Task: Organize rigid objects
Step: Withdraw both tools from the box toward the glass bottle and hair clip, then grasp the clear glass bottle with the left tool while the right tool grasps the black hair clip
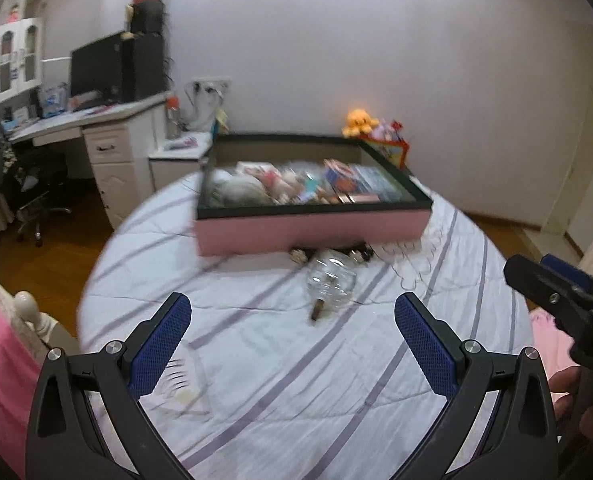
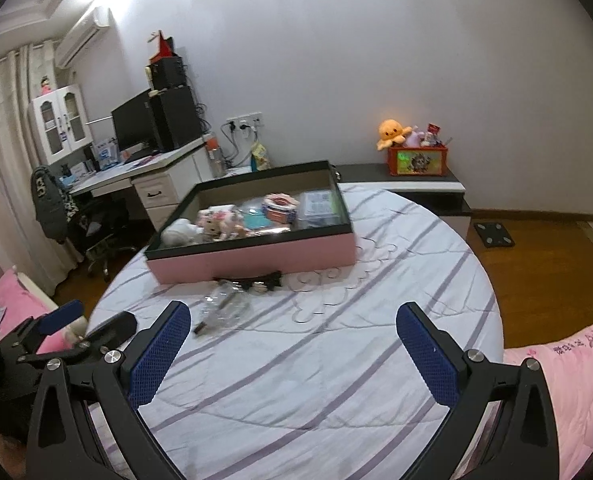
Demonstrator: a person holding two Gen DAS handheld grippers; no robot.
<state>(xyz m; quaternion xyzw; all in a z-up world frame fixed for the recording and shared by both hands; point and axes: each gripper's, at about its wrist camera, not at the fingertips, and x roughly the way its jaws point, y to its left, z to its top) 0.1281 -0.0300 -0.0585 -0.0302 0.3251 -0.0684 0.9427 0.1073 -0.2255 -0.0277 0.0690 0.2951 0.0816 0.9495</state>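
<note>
A shallow pink box [image 1: 312, 230] [image 2: 256, 258] with a black rim sits on the striped bed, holding toys, cards and small packs. In front of it lies a clear corked glass bottle [image 1: 330, 282] [image 2: 226, 306] on its side. A dark small item [image 1: 356, 254] [image 2: 256, 282] lies right against the box's front wall. My left gripper [image 1: 292, 344] hovers open above the bed, short of the bottle. My right gripper [image 2: 292, 354] is open too, with the bottle ahead and to its left. Each gripper shows at the edge of the other's view.
A clear flat plastic piece [image 1: 180, 388] lies on the bedspread by my left finger. A desk [image 2: 136, 172] with a monitor and chair stands far left. A low cabinet [image 2: 416, 184] carries a red toy crate [image 2: 416, 160]. Pink bedding [image 2: 568, 364] lies at right.
</note>
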